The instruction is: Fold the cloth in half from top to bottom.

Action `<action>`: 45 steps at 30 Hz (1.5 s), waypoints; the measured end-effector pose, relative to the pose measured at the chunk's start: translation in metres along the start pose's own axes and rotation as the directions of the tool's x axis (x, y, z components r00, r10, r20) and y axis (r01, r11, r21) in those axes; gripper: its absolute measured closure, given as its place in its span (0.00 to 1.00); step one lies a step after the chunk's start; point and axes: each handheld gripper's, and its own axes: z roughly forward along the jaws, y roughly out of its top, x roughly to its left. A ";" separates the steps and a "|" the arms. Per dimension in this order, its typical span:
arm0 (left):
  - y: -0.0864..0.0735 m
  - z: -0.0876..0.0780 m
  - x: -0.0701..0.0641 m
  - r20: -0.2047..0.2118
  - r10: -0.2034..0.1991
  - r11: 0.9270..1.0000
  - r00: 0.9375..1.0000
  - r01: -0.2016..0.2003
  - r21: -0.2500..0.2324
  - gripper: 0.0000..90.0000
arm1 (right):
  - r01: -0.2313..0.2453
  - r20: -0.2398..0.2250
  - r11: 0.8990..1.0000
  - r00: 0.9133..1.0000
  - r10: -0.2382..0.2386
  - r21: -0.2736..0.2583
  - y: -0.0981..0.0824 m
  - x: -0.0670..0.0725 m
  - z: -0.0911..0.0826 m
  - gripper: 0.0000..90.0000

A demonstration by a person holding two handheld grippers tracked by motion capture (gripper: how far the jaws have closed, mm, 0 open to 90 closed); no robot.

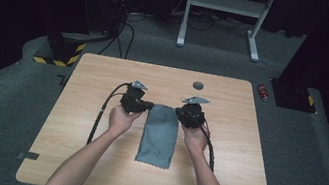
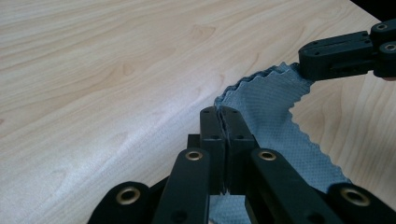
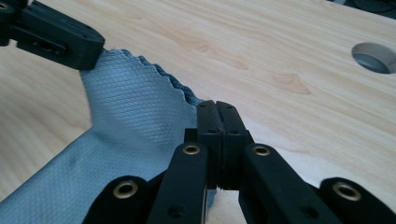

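High view: I hold the left gripper (image 1: 149,105) and the right gripper (image 1: 180,111) over the middle of the wooden table (image 1: 86,125), each pinching one far corner of the grey cloth (image 1: 159,137). The cloth is a folded strip running from its lifted far edge toward 6 o'clock, its near end lying flat on the table. A round grommet hole (image 1: 197,85) sits at 12 o'clock from the cloth, well apart from it.

Left gripper view: my left gripper (image 2: 225,114) has its jaws pressed together on the cloth's (image 2: 275,112) zigzag-cut edge; the right gripper (image 2: 303,65) clamps the other corner at 2 o'clock.

Right gripper view: my right gripper (image 3: 216,109) is likewise closed on the cloth (image 3: 126,112), with the left gripper (image 3: 95,53) at 10 o'clock. The edge between them sags slightly.
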 end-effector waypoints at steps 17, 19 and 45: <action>-0.022 -0.004 -0.009 0.032 0.039 0.999 0.999 -0.040 0.018 0.99 | 0.020 -0.045 1.000 0.999 -0.019 0.019 -0.022 0.009 -0.007 1.00; -0.026 -0.006 -0.010 0.064 0.014 1.000 0.998 -0.015 0.012 0.99 | 0.034 -0.051 0.999 0.998 -0.034 0.016 -0.024 0.011 -0.009 1.00; -0.047 -0.014 -0.019 0.112 0.009 1.000 0.994 -0.012 0.022 0.98 | 0.068 -0.105 0.998 0.992 -0.067 0.008 -0.050 0.021 -0.027 1.00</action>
